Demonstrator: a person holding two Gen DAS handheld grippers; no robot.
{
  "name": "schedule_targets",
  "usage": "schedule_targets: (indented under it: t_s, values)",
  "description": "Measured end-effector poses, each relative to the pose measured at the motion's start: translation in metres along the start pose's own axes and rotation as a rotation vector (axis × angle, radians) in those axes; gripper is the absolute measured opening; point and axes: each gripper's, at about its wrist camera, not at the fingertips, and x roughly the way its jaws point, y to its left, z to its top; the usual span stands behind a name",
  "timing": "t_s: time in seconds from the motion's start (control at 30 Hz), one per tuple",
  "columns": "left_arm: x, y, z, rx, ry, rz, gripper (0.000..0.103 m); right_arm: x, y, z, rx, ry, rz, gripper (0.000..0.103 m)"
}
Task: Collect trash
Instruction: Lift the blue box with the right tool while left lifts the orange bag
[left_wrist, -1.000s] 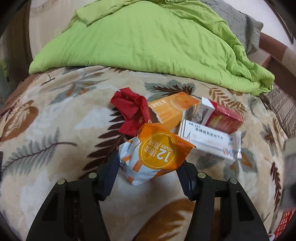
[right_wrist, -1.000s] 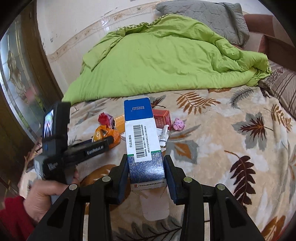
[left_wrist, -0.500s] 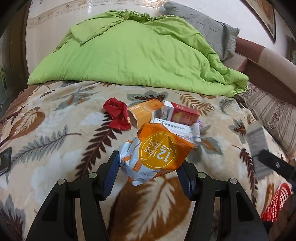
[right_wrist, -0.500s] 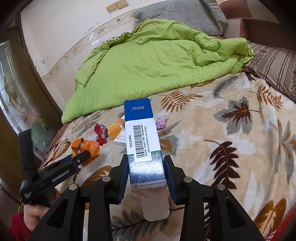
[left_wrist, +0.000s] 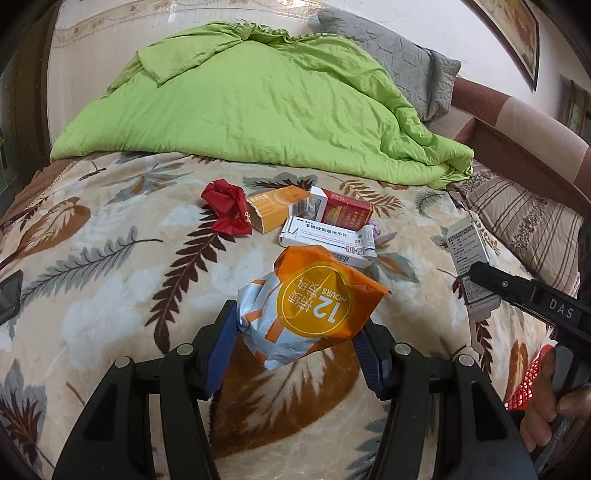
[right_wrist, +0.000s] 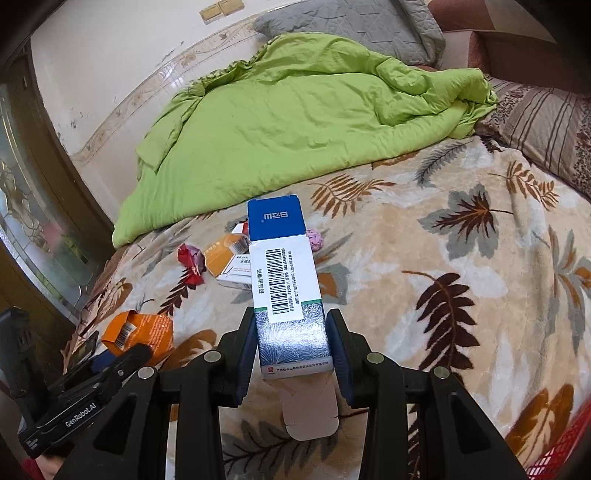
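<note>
Pouch (left_wrist: 310, 306) clamped in left gripper (left_wrist: 295, 347), lifted off blanket (left_wrist: 110, 258) | box (right_wrist: 284, 280) pinched in right gripper (right_wrist: 291, 350), long axis toward 12 o'clock | red basket (left_wrist: 528, 380) at 4 o'clock, right gripper likely nearer | leftover cartons (left_wrist: 328, 236) at 12 o'clock.

My right gripper (right_wrist: 291, 347) clamps a box (right_wrist: 282, 280) above the bed (right_wrist: 424, 295); my left gripper (right_wrist: 122, 354) holds an orange packet (right_wrist: 142, 330).
</note>
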Motion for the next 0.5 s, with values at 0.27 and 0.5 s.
schedule_targets:
  t_s: [0.27, 0.5]
  values:
    - [-0.001, 0.005, -0.001, -0.014, 0.004, -0.02, 0.058, -0.004, 0.002, -0.001, 0.005, 0.0, 0.004, 0.04]
    - [-0.008, -0.006, -0.029, -0.011, 0.094, -0.133, 0.058, -0.032, 0.005, -0.008, -0.056, -0.008, 0.006, 0.04]
